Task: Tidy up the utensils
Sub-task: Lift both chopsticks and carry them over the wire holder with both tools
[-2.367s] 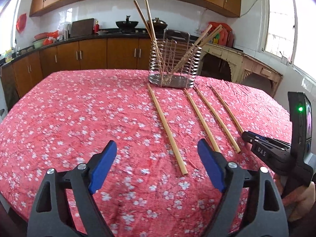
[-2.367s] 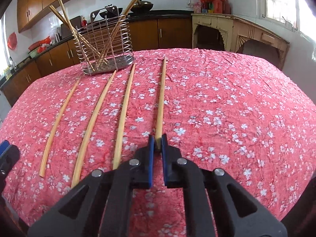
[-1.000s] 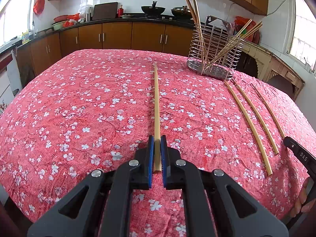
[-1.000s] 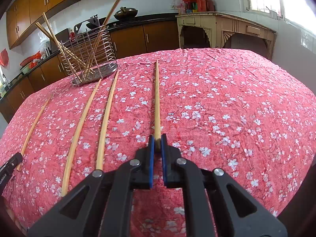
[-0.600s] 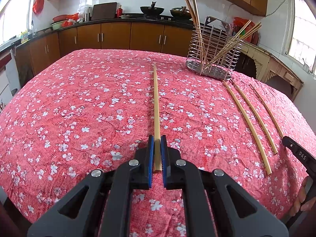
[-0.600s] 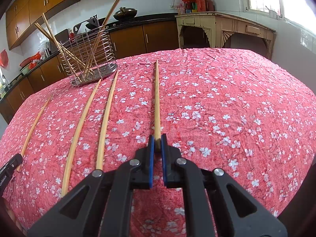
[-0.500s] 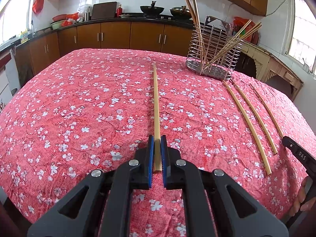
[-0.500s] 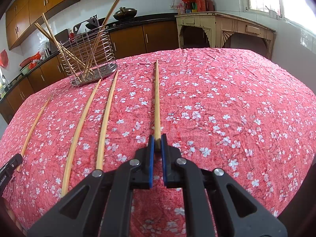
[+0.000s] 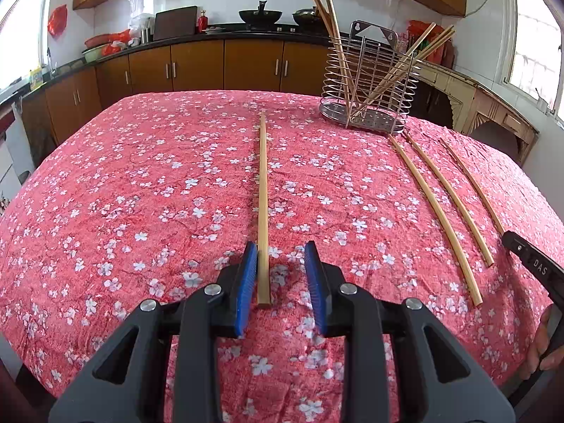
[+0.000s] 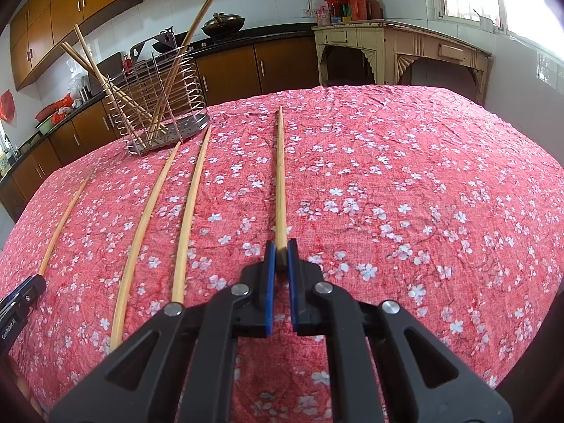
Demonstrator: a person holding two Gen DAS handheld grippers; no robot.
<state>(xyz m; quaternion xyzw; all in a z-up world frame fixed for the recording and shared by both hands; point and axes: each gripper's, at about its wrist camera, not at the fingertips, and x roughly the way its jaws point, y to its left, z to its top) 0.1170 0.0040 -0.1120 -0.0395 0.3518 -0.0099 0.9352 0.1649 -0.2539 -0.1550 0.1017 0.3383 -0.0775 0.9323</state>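
Note:
My left gripper [image 9: 280, 250] is opening. A long bamboo chopstick [image 9: 262, 190] lies on the red floral tablecloth [image 9: 141, 176] between its jaws, close against the left blue pad and clear of the right one. My right gripper [image 10: 281, 246] is shut on the near end of another chopstick [image 10: 280, 176] that lies flat and points away. Two loose chopsticks [image 10: 192, 211] lie side by side to its left. A wire utensil holder [image 10: 155, 105] with several chopsticks leaning in it stands at the table's far side, and appears as the holder [image 9: 366, 81] in the left wrist view.
In the left wrist view three chopsticks [image 9: 433, 208] lie at the right, and the right gripper's body [image 9: 532, 264] with a hand shows at the right edge. Brown kitchen cabinets [image 9: 197, 67] and a countertop run behind the table. A cream side table [image 10: 405, 53] stands at the far right.
The left jaws, clamped on the chopstick half a second ago, have parted, and the chopstick now rests beside the left pad. The right gripper and its chopstick look unchanged.

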